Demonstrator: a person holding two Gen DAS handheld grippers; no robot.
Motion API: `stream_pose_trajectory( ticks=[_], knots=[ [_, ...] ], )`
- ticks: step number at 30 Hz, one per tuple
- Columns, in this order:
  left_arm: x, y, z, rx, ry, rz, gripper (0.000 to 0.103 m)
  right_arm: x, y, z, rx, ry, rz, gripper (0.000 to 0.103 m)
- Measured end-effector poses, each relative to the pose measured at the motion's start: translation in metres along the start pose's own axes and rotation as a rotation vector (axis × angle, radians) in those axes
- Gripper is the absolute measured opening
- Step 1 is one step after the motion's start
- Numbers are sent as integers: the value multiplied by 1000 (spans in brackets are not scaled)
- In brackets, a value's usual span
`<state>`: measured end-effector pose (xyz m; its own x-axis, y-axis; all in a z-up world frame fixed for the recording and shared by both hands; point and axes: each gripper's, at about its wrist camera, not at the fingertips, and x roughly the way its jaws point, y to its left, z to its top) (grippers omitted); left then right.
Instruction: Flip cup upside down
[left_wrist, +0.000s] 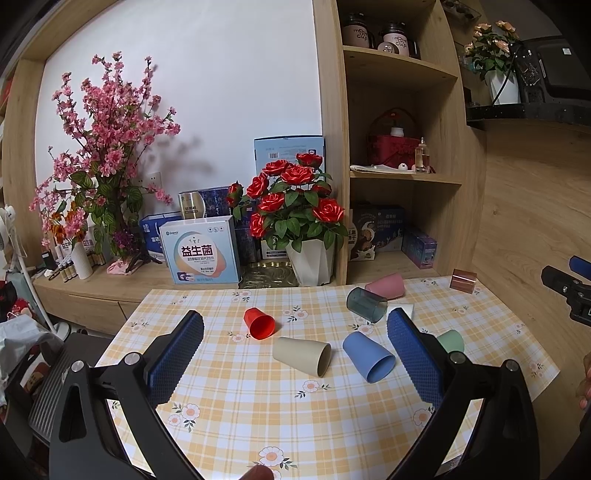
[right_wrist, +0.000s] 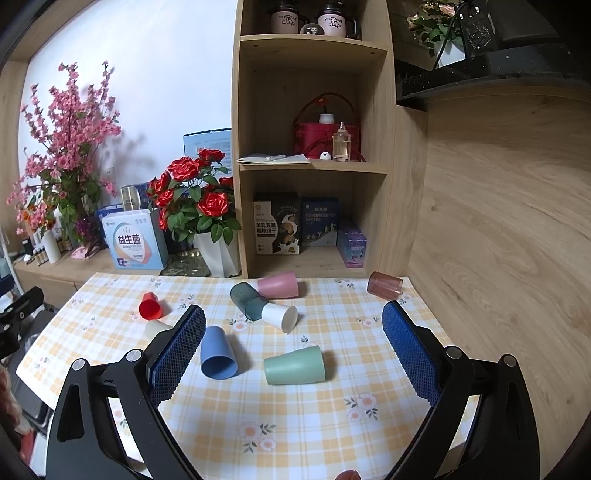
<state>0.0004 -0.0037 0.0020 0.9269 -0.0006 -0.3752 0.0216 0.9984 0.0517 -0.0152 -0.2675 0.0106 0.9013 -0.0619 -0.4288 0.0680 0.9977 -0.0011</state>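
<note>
Cups lie scattered on their sides over the yellow checked tablecloth (right_wrist: 303, 417), none of them standing. Ahead of the right gripper (right_wrist: 293, 350), the green cup (right_wrist: 294, 365) lies crosswise between the blue pads (right_wrist: 410, 354), its long axis running left to right and its mouth facing left; it sits apart from both fingers. Just beside the left-hand pad, the blue cup (right_wrist: 217, 352) lies with its long axis running away from the gripper, mouth toward the camera. Farther back, the white cup (right_wrist: 280, 316) points its mouth right and forward, with the dark translucent cup (right_wrist: 248, 301) touching its base and the pink cup (right_wrist: 277, 285) behind.

From the left gripper (left_wrist: 295, 354), the beige cup (left_wrist: 302, 355) lies between the fingers, mouth to the right, touching neither. The red cup (left_wrist: 259, 323) rests just beyond, mouth toward the camera.

Both grippers are spread wide and hold nothing.
</note>
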Motion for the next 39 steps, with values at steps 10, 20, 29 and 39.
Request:
stream_pose_trajectory(
  ticks=[10,20,29,39],
  knots=[
    [0,0,0,0,0,1,97,-1,-1,1,2,-2,-1,93],
    [-1,2,1,-2,1,1,97,-1,-1,0,2,-2,-1,93],
    [0,4,4,-1,0,0,97,-2,0,0,2,-2,-1,93],
    [-2,-1,2,5,1,-2,97,-1,0,0,2,-1,-1,93]
  ],
)
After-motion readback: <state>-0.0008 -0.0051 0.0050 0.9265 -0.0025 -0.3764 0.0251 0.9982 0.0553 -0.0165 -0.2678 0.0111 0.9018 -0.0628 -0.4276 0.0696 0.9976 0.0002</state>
